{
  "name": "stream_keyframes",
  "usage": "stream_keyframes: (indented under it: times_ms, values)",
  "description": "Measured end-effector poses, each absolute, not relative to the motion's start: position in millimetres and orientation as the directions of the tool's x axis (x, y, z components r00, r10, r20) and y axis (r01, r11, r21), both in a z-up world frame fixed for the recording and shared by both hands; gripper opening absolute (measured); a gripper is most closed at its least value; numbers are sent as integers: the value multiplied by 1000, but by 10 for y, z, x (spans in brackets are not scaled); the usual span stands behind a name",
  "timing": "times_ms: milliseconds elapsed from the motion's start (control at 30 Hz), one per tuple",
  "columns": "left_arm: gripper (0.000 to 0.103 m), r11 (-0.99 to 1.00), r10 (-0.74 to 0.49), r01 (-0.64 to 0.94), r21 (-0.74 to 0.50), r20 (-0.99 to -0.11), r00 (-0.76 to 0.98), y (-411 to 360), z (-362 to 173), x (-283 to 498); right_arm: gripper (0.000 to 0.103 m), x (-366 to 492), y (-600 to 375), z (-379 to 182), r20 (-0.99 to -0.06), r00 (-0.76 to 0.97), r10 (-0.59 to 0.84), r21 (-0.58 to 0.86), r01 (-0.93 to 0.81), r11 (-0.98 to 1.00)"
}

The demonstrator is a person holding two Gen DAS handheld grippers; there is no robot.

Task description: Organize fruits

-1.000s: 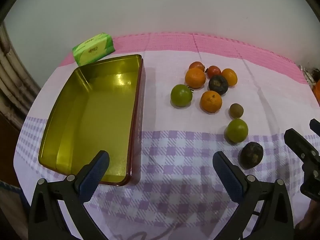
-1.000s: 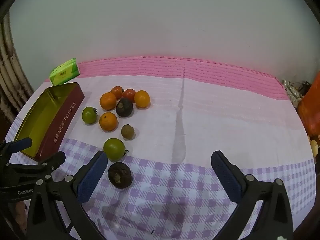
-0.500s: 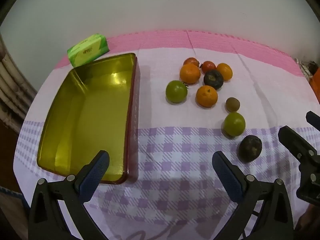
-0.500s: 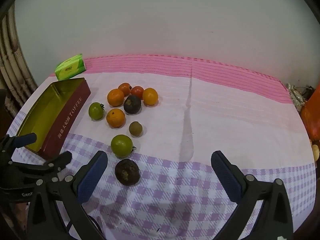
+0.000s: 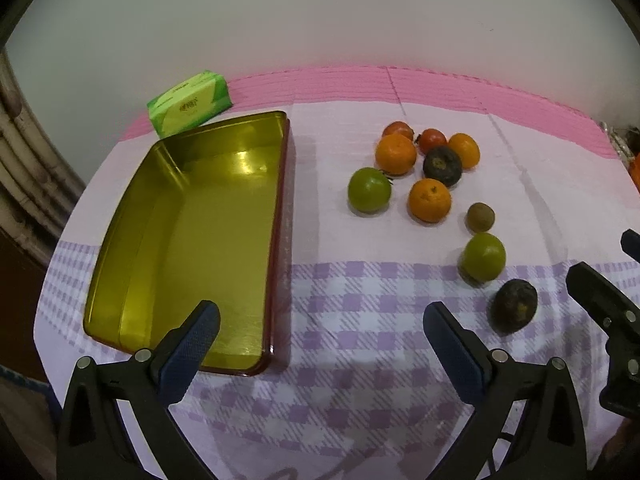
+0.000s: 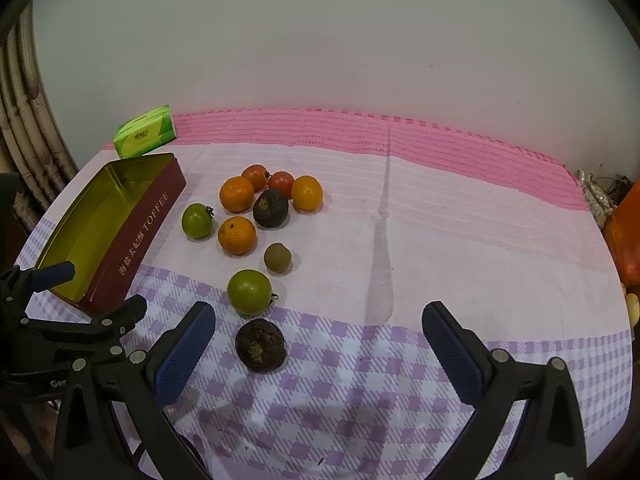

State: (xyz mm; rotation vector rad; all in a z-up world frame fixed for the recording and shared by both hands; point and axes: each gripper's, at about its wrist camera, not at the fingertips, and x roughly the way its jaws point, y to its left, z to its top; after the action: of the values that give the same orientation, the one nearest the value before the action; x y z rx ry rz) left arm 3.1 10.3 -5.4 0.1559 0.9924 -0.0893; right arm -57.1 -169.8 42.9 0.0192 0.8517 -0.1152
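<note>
While the toffee tin (image 6: 150, 216) sits unfilled at far left, the left gripper (image 5: 320, 332) gapes wide, holding nothing; the right gripper (image 6: 318, 338), equally wide and unladen, should centre on the dark, possibly shrivelled fruit (image 6: 260, 345) nearest its left finger, then close gently.

1. Toffee tin (image 5: 280, 216) walls off the left; tissue pack (image 5: 188, 103) sits just beyond its far end.
2. Fruit cluster (image 6: 256, 204) crowds centre-left.
3. Open lane between tin and fruit.
4. Tablecloth (image 6: 460, 240) bare on the right.
</note>
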Motion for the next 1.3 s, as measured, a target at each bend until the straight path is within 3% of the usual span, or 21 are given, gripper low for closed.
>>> stream_keyframes:
  times_ms: [500, 1300]
  values:
    - [99, 973, -24, 203, 108, -829, 558, 27, -17, -15, 103, -584, -1708, 312, -768, 635, -78, -13, 107, 994]
    - [99, 986, -12, 149, 79, -847, 531, 229, -32, 27, 103, -535, -1561, 311, -771, 631, -80, -42, 74, 996]
